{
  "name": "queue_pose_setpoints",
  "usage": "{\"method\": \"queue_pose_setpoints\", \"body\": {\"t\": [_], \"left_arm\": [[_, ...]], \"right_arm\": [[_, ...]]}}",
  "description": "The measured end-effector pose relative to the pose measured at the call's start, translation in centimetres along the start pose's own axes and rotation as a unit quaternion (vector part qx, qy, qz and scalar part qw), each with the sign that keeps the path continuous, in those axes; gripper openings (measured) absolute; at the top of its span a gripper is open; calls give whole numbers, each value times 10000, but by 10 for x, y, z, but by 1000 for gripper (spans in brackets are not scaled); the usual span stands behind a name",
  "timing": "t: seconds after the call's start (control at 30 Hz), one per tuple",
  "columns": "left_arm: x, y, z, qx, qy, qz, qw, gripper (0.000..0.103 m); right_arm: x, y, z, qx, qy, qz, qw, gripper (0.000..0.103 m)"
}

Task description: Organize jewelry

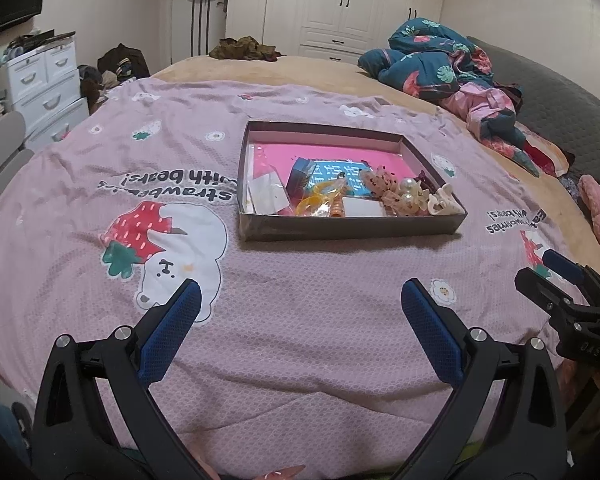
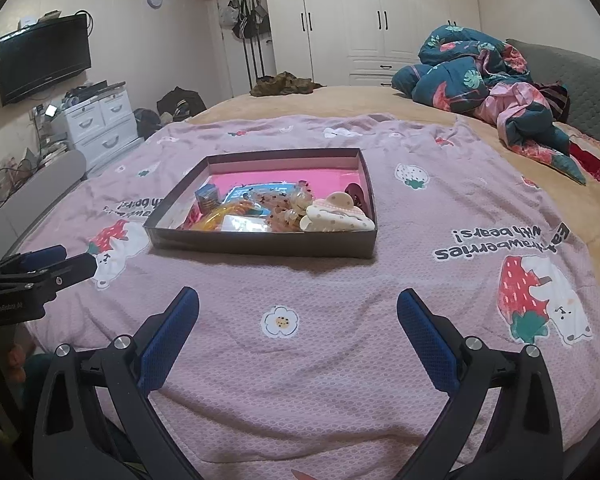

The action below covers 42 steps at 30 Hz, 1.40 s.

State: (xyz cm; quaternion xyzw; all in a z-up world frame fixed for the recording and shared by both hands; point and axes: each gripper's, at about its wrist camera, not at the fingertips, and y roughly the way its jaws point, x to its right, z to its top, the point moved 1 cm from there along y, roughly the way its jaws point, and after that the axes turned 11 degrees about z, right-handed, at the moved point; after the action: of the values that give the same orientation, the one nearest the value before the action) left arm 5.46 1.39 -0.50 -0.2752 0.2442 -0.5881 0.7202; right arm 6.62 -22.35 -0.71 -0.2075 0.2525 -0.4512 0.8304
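Both our tongs hang spread wide and empty, left gripper (image 1: 300,300) and right gripper (image 2: 298,308), over the pink quilt (image 1: 300,340); ahead sits the shallow dark box (image 2: 260,242), pink-lined, heaped with pearly, cream and orange hair clips (image 1: 404,196).

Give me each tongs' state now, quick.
Left tongs: open, holding nothing, over the blanket.
Right tongs: open, holding nothing.
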Motion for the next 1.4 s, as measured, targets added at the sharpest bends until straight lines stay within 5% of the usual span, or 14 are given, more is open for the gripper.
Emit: {"method": "queue_pose_setpoints", "body": {"t": [1.4], "left_arm": [[2,-4,1,14,46,45,10000,94]], "right_arm": [[-2,-1,0,-13,9,36,10000,99]]}}
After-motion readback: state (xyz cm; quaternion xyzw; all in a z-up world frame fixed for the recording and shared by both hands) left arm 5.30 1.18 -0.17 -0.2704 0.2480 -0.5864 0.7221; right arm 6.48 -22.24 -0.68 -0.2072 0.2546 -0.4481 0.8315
